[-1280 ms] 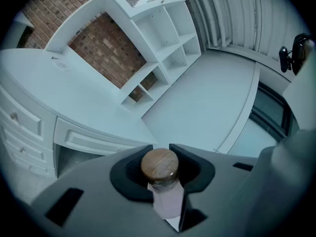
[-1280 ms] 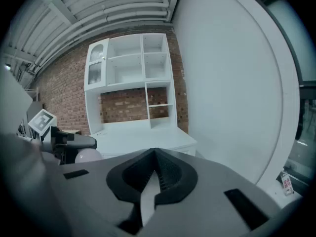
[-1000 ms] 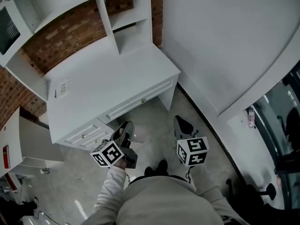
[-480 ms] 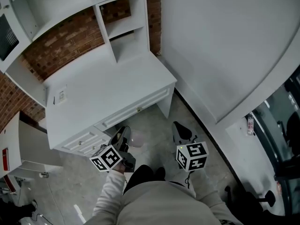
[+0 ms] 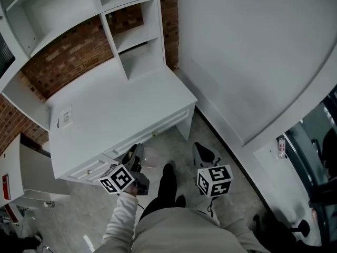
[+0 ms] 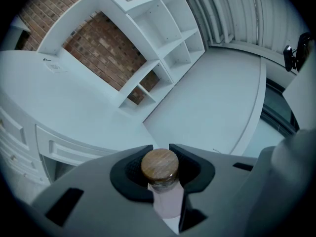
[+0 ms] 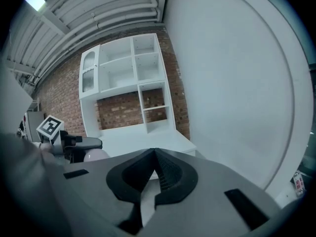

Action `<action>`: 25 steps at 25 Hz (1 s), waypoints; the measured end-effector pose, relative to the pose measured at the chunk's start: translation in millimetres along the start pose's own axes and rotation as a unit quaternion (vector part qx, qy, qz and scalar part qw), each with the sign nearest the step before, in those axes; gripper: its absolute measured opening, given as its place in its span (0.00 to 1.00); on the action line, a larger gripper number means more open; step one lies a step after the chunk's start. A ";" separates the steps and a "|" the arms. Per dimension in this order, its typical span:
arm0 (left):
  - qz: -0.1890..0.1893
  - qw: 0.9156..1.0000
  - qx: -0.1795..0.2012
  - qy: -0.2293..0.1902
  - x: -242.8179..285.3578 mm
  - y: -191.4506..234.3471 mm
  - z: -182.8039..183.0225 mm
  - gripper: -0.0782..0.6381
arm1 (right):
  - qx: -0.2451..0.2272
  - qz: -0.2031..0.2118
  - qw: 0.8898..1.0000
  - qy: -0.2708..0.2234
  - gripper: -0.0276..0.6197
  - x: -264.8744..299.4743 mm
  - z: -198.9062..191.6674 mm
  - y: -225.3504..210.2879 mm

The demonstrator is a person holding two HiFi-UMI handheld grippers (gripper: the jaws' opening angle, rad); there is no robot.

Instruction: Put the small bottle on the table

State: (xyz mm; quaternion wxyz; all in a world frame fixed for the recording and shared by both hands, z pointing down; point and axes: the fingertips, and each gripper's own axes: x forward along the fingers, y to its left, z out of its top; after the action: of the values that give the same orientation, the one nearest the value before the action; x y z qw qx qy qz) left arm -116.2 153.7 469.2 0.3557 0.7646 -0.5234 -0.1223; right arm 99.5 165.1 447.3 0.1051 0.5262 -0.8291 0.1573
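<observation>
Small bottle (image 6: 167,204) with the cork stopper (image 6: 160,164) sits clamped in the left tongs (image 6: 161,148), up in the air and not resting on anything yet. What's changed over the last second: the person (image 5: 174,231) has stepped forward, one leg (image 5: 167,181) now out in front. That brings the white tabletop (image 5: 116,115) closer, and the bottle hangs just off its front edge, above the floor (image 5: 181,144). Grip hasn't budged. Right tongs (image 7: 155,153) are closed up with nothing in them. Looks like it's still the carry, with the reach-over and set-down yet to come.
</observation>
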 end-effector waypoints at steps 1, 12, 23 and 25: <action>-0.001 1.000 0.000 0.000 7.4 1.5 3.0 0.27 | -0.001 -0.003 1.000 0.000 0.09 5.9 2.5 -3.7; -0.009 1.000 -0.001 0.010 103.5 31.5 48.0 0.27 | 0.004 -0.023 1.000 0.007 0.09 97.0 38.4 -40.3; -0.021 0.999 -0.006 0.024 181.1 64.6 92.1 0.27 | 0.009 -0.035 0.999 0.012 0.09 182.9 70.4 -50.0; -0.026 0.999 -0.010 0.023 191.4 68.8 97.9 0.27 | 0.009 -0.037 0.999 0.013 0.09 193.6 74.7 -52.4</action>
State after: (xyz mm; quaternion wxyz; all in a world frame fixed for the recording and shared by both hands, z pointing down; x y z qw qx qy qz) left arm -139.2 -70.6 480.7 0.3719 0.7772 -0.4934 -0.1187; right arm 64.2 -46.0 451.5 0.1166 0.5555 -0.8061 0.1673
